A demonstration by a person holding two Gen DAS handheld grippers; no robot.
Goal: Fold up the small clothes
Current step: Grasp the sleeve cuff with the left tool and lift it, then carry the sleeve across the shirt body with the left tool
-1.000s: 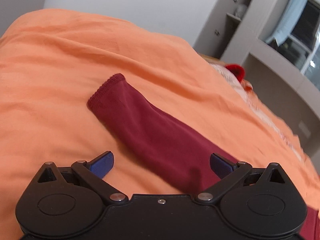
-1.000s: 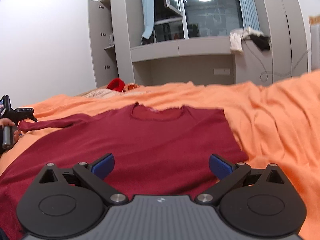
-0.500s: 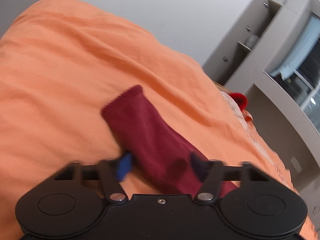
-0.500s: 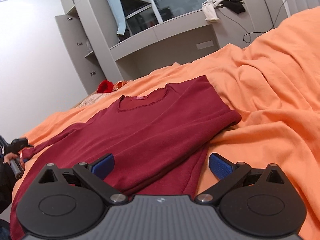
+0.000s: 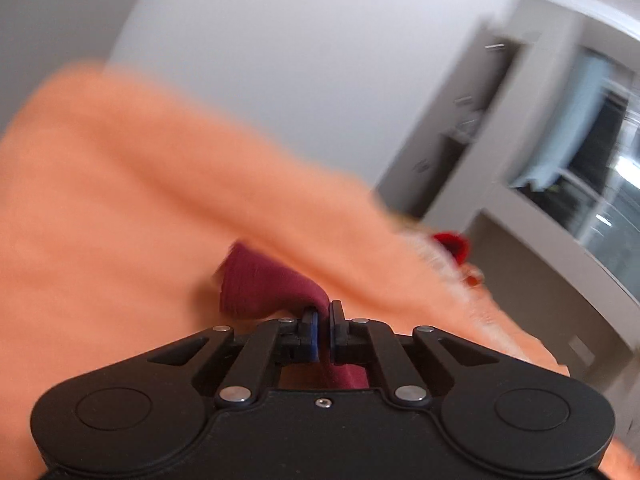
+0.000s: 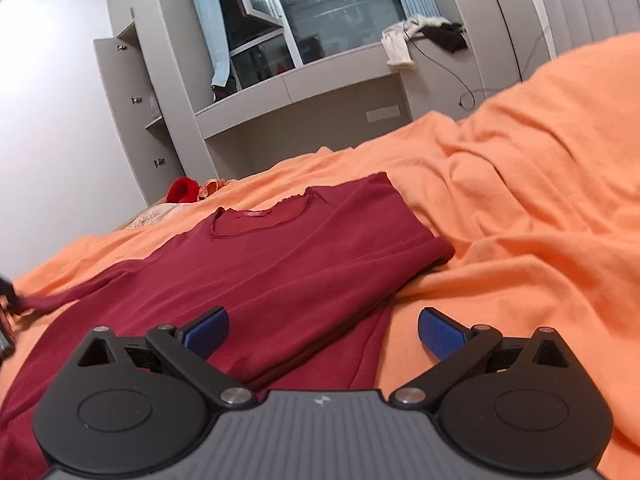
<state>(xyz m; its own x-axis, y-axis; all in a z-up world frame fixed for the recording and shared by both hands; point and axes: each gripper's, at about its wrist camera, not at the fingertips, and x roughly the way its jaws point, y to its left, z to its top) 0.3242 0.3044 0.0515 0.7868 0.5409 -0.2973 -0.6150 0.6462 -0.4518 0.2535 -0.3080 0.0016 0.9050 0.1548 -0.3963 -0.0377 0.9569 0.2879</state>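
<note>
Just closed, left gripper (image 5: 323, 322) pinching soft maroon sleeve (image 5: 260, 284), rumpled orange bedsheet (image 5: 120, 208)

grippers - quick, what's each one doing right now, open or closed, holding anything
Left gripper: has just been closing, now shut on the sleeve of the dark red shirt.
Right gripper: open, holding nothing, over the shirt.

A bed covered by a rumpled orange cotton sheet (image 6: 540, 184) fills the frame's lower right. A dark red long-sleeved knit top (image 6: 280, 264) lies flat across its centre, a bright red fabric bundle (image 6: 182, 190) beyond at centre left.
</note>
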